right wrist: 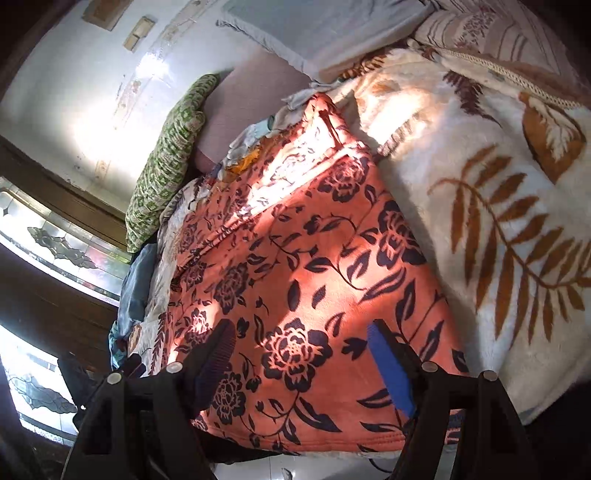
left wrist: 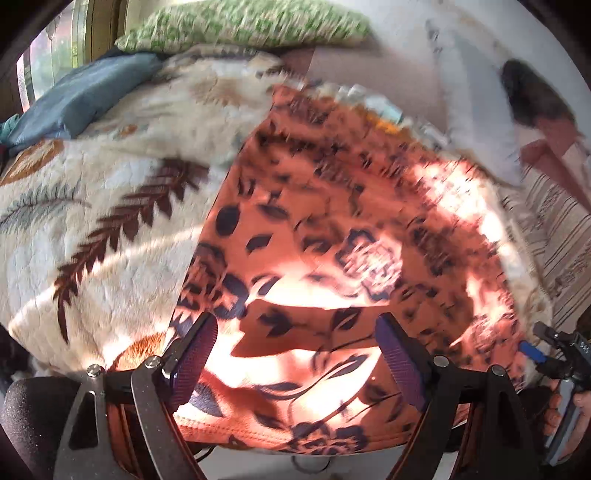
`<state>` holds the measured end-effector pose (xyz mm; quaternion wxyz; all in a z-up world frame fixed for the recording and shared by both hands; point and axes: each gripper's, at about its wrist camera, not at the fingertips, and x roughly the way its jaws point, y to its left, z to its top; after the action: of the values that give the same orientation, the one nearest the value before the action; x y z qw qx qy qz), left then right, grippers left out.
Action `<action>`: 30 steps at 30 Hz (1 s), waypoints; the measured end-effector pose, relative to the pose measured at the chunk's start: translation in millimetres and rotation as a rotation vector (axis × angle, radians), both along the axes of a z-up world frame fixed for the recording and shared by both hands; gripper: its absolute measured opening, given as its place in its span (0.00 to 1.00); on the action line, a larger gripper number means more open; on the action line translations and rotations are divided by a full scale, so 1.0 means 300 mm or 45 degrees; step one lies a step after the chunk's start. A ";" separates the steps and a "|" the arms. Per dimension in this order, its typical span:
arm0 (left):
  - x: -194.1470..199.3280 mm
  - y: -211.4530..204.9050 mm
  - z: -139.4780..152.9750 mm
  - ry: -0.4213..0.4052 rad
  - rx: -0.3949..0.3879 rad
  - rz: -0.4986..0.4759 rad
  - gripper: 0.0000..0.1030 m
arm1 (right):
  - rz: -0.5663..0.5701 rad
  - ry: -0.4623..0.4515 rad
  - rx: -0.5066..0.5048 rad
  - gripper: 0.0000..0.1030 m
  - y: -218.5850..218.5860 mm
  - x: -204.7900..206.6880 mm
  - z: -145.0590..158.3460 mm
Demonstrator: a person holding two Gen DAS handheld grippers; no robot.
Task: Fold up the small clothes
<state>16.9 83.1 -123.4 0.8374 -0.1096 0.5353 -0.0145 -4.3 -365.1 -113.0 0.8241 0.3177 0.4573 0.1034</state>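
Observation:
An orange garment with dark blue flowers (left wrist: 332, 236) lies spread on a cream fleece blanket with brown leaf print (left wrist: 92, 206). It also shows in the right wrist view (right wrist: 295, 280), with its hem at the bed's near edge. My left gripper (left wrist: 299, 354) is open and empty, its purple pads just above the garment's near end. My right gripper (right wrist: 306, 362) is open and empty, hovering over the garment's near hem. The right gripper also appears at the right edge of the left wrist view (left wrist: 554, 354).
A green patterned pillow (left wrist: 243, 26) and a blue cushion (left wrist: 77, 96) lie at the bed's far side. A grey cloth (right wrist: 325, 33) and a striped cover (right wrist: 491, 33) sit near the wall. A window with patterned glass (right wrist: 55, 243) is on the left.

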 end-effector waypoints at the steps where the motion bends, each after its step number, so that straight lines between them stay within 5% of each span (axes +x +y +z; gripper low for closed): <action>1: 0.006 0.001 -0.047 0.081 0.062 0.010 0.84 | 0.006 0.083 -0.016 0.78 -0.003 0.012 -0.045; 3: -0.017 -0.007 -0.031 0.016 0.096 -0.015 0.84 | -0.029 0.277 -0.091 0.78 -0.019 0.034 -0.124; 9: -0.077 0.076 0.120 -0.167 -0.135 0.009 0.85 | -0.046 0.094 -0.039 0.78 -0.083 -0.007 -0.007; 17: -0.101 0.175 -0.011 0.042 -0.412 0.042 0.85 | 0.019 0.267 0.073 0.78 -0.170 -0.039 -0.097; 24: -0.119 0.243 -0.016 0.014 -0.619 0.108 0.84 | 0.130 0.247 0.105 0.78 -0.126 -0.048 -0.118; 30: -0.138 0.275 -0.024 0.017 -0.665 0.141 0.81 | 0.120 0.267 0.109 0.78 -0.135 -0.038 -0.142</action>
<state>-24.4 165.6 -130.7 0.7768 -0.3510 0.5121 -0.1056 -15.7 -405.6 -155.6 0.7517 0.3397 0.5507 0.1277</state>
